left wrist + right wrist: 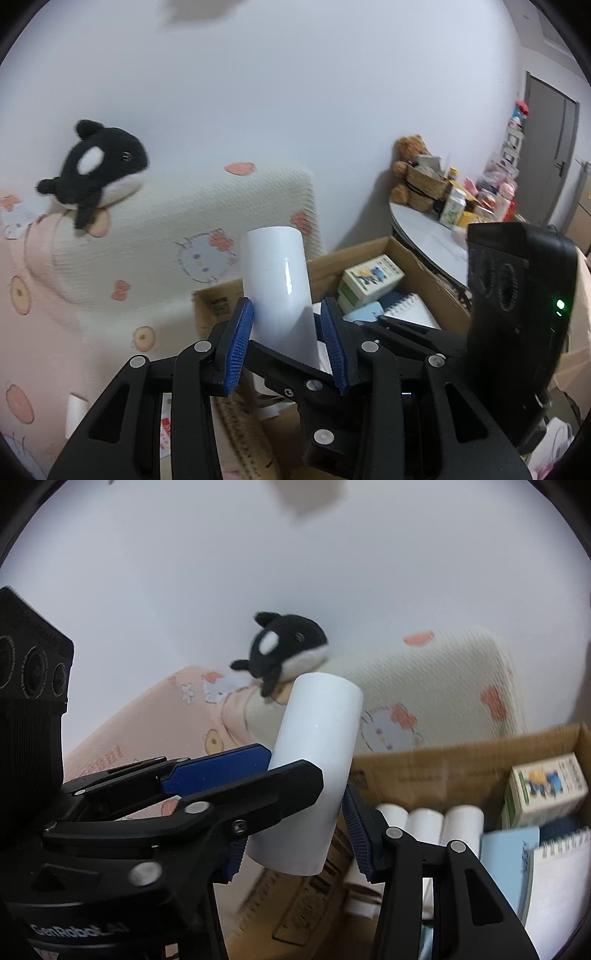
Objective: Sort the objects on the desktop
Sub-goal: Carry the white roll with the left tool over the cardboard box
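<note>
A white glossy roll (pixel 275 273) is tilted in the air above an open cardboard box (pixel 369 251). My left gripper (pixel 286 343) is shut on its lower part, a blue pad on each side. My right gripper (pixel 295 849) grips the same white roll (pixel 317 746) near its bottom end, pads pressing both sides. In the right wrist view the left gripper (pixel 295 768) reaches in from the left and clamps the roll higher up. In the left wrist view one black finger of the right gripper (pixel 291 363) crosses below the roll.
The cardboard box (pixel 443 768) holds three white rolls (pixel 424 823), a green-and-white carton (pixel 546 790), a blue booklet (pixel 506 853) and a spiral notebook (pixel 561 878). Behind are a patterned pillow (pixel 184 221) with an orca plush (pixel 96 166), and a round table (pixel 424 229) crowded with bottles, a basket and a teddy bear (pixel 408 147).
</note>
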{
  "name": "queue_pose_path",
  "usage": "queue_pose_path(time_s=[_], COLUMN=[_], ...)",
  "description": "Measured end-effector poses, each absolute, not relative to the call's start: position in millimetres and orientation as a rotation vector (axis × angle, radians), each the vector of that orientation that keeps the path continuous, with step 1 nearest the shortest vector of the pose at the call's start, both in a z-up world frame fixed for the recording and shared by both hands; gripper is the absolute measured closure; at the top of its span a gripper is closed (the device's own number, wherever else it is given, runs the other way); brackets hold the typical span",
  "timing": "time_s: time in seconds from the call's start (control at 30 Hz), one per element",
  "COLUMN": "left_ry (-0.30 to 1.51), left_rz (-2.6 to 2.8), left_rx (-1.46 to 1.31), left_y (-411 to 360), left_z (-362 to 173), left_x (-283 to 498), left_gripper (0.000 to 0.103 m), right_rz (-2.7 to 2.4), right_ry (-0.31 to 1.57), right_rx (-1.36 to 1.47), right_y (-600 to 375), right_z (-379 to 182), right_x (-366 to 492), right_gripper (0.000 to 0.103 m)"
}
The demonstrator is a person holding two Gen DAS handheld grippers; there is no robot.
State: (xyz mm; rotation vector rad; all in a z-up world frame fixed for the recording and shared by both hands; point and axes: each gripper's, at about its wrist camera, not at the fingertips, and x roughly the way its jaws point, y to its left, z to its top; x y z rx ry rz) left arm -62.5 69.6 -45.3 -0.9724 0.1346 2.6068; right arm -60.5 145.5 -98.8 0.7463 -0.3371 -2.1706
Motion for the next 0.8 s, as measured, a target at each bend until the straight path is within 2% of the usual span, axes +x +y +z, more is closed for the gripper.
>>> queue_pose_path(time_s=[0.27,0.8], left_ry=[0.140,-0.181], left_rz=[2.536,2.349], left_rx=[-1.053,-1.329], left_y=[92.8,86.7], left_z=[-62.1,-116.4], left_x=[-80.2,-128.0], left_gripper=[0.062,0.062], right_rz=[-2.208,-2.210], right_ry=[-0.352,-0.156], right_rx=[0.904,1.228], right_y=[157.0,159.5], right_z=[-111.3,-138.3], right_x=[-77.2,-116.8], right_gripper=[0.057,0.057])
